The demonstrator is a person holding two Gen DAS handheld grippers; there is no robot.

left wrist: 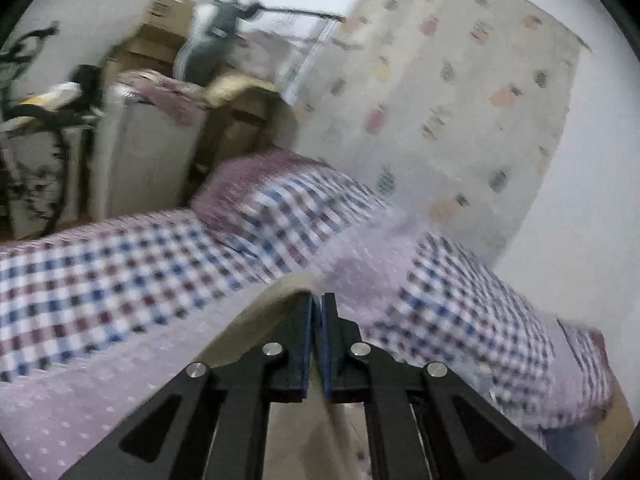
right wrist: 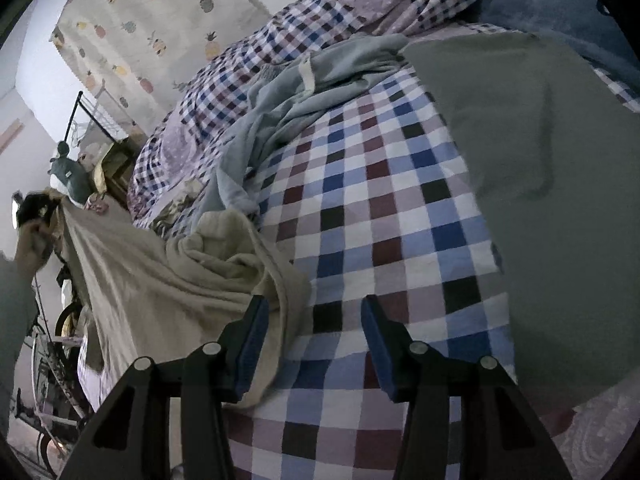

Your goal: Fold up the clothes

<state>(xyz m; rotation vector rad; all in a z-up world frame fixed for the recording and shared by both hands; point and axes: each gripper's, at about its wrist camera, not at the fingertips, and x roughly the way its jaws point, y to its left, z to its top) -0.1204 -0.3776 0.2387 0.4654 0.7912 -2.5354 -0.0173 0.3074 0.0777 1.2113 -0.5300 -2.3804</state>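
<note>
1. Blue-padded left gripper (left wrist: 318,308) is pinched tight on the beige garment's (right wrist: 160,280) edge, lifting it off the checked bed cover (right wrist: 380,208).
2. Right gripper (right wrist: 314,320) hangs wide open, empty, beside the cloth's bunched end.
3. Looks like spreading; next, catch that loose end.
4. Grey-blue garment (right wrist: 288,108) waits crumpled beyond.

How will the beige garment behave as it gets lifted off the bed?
Probably floppy: the beige garment sags from the left hand-held gripper pinching its edge. Likely light, since that one pinch holds it. The heap near the open right hand-held gripper will probably drag.
</note>
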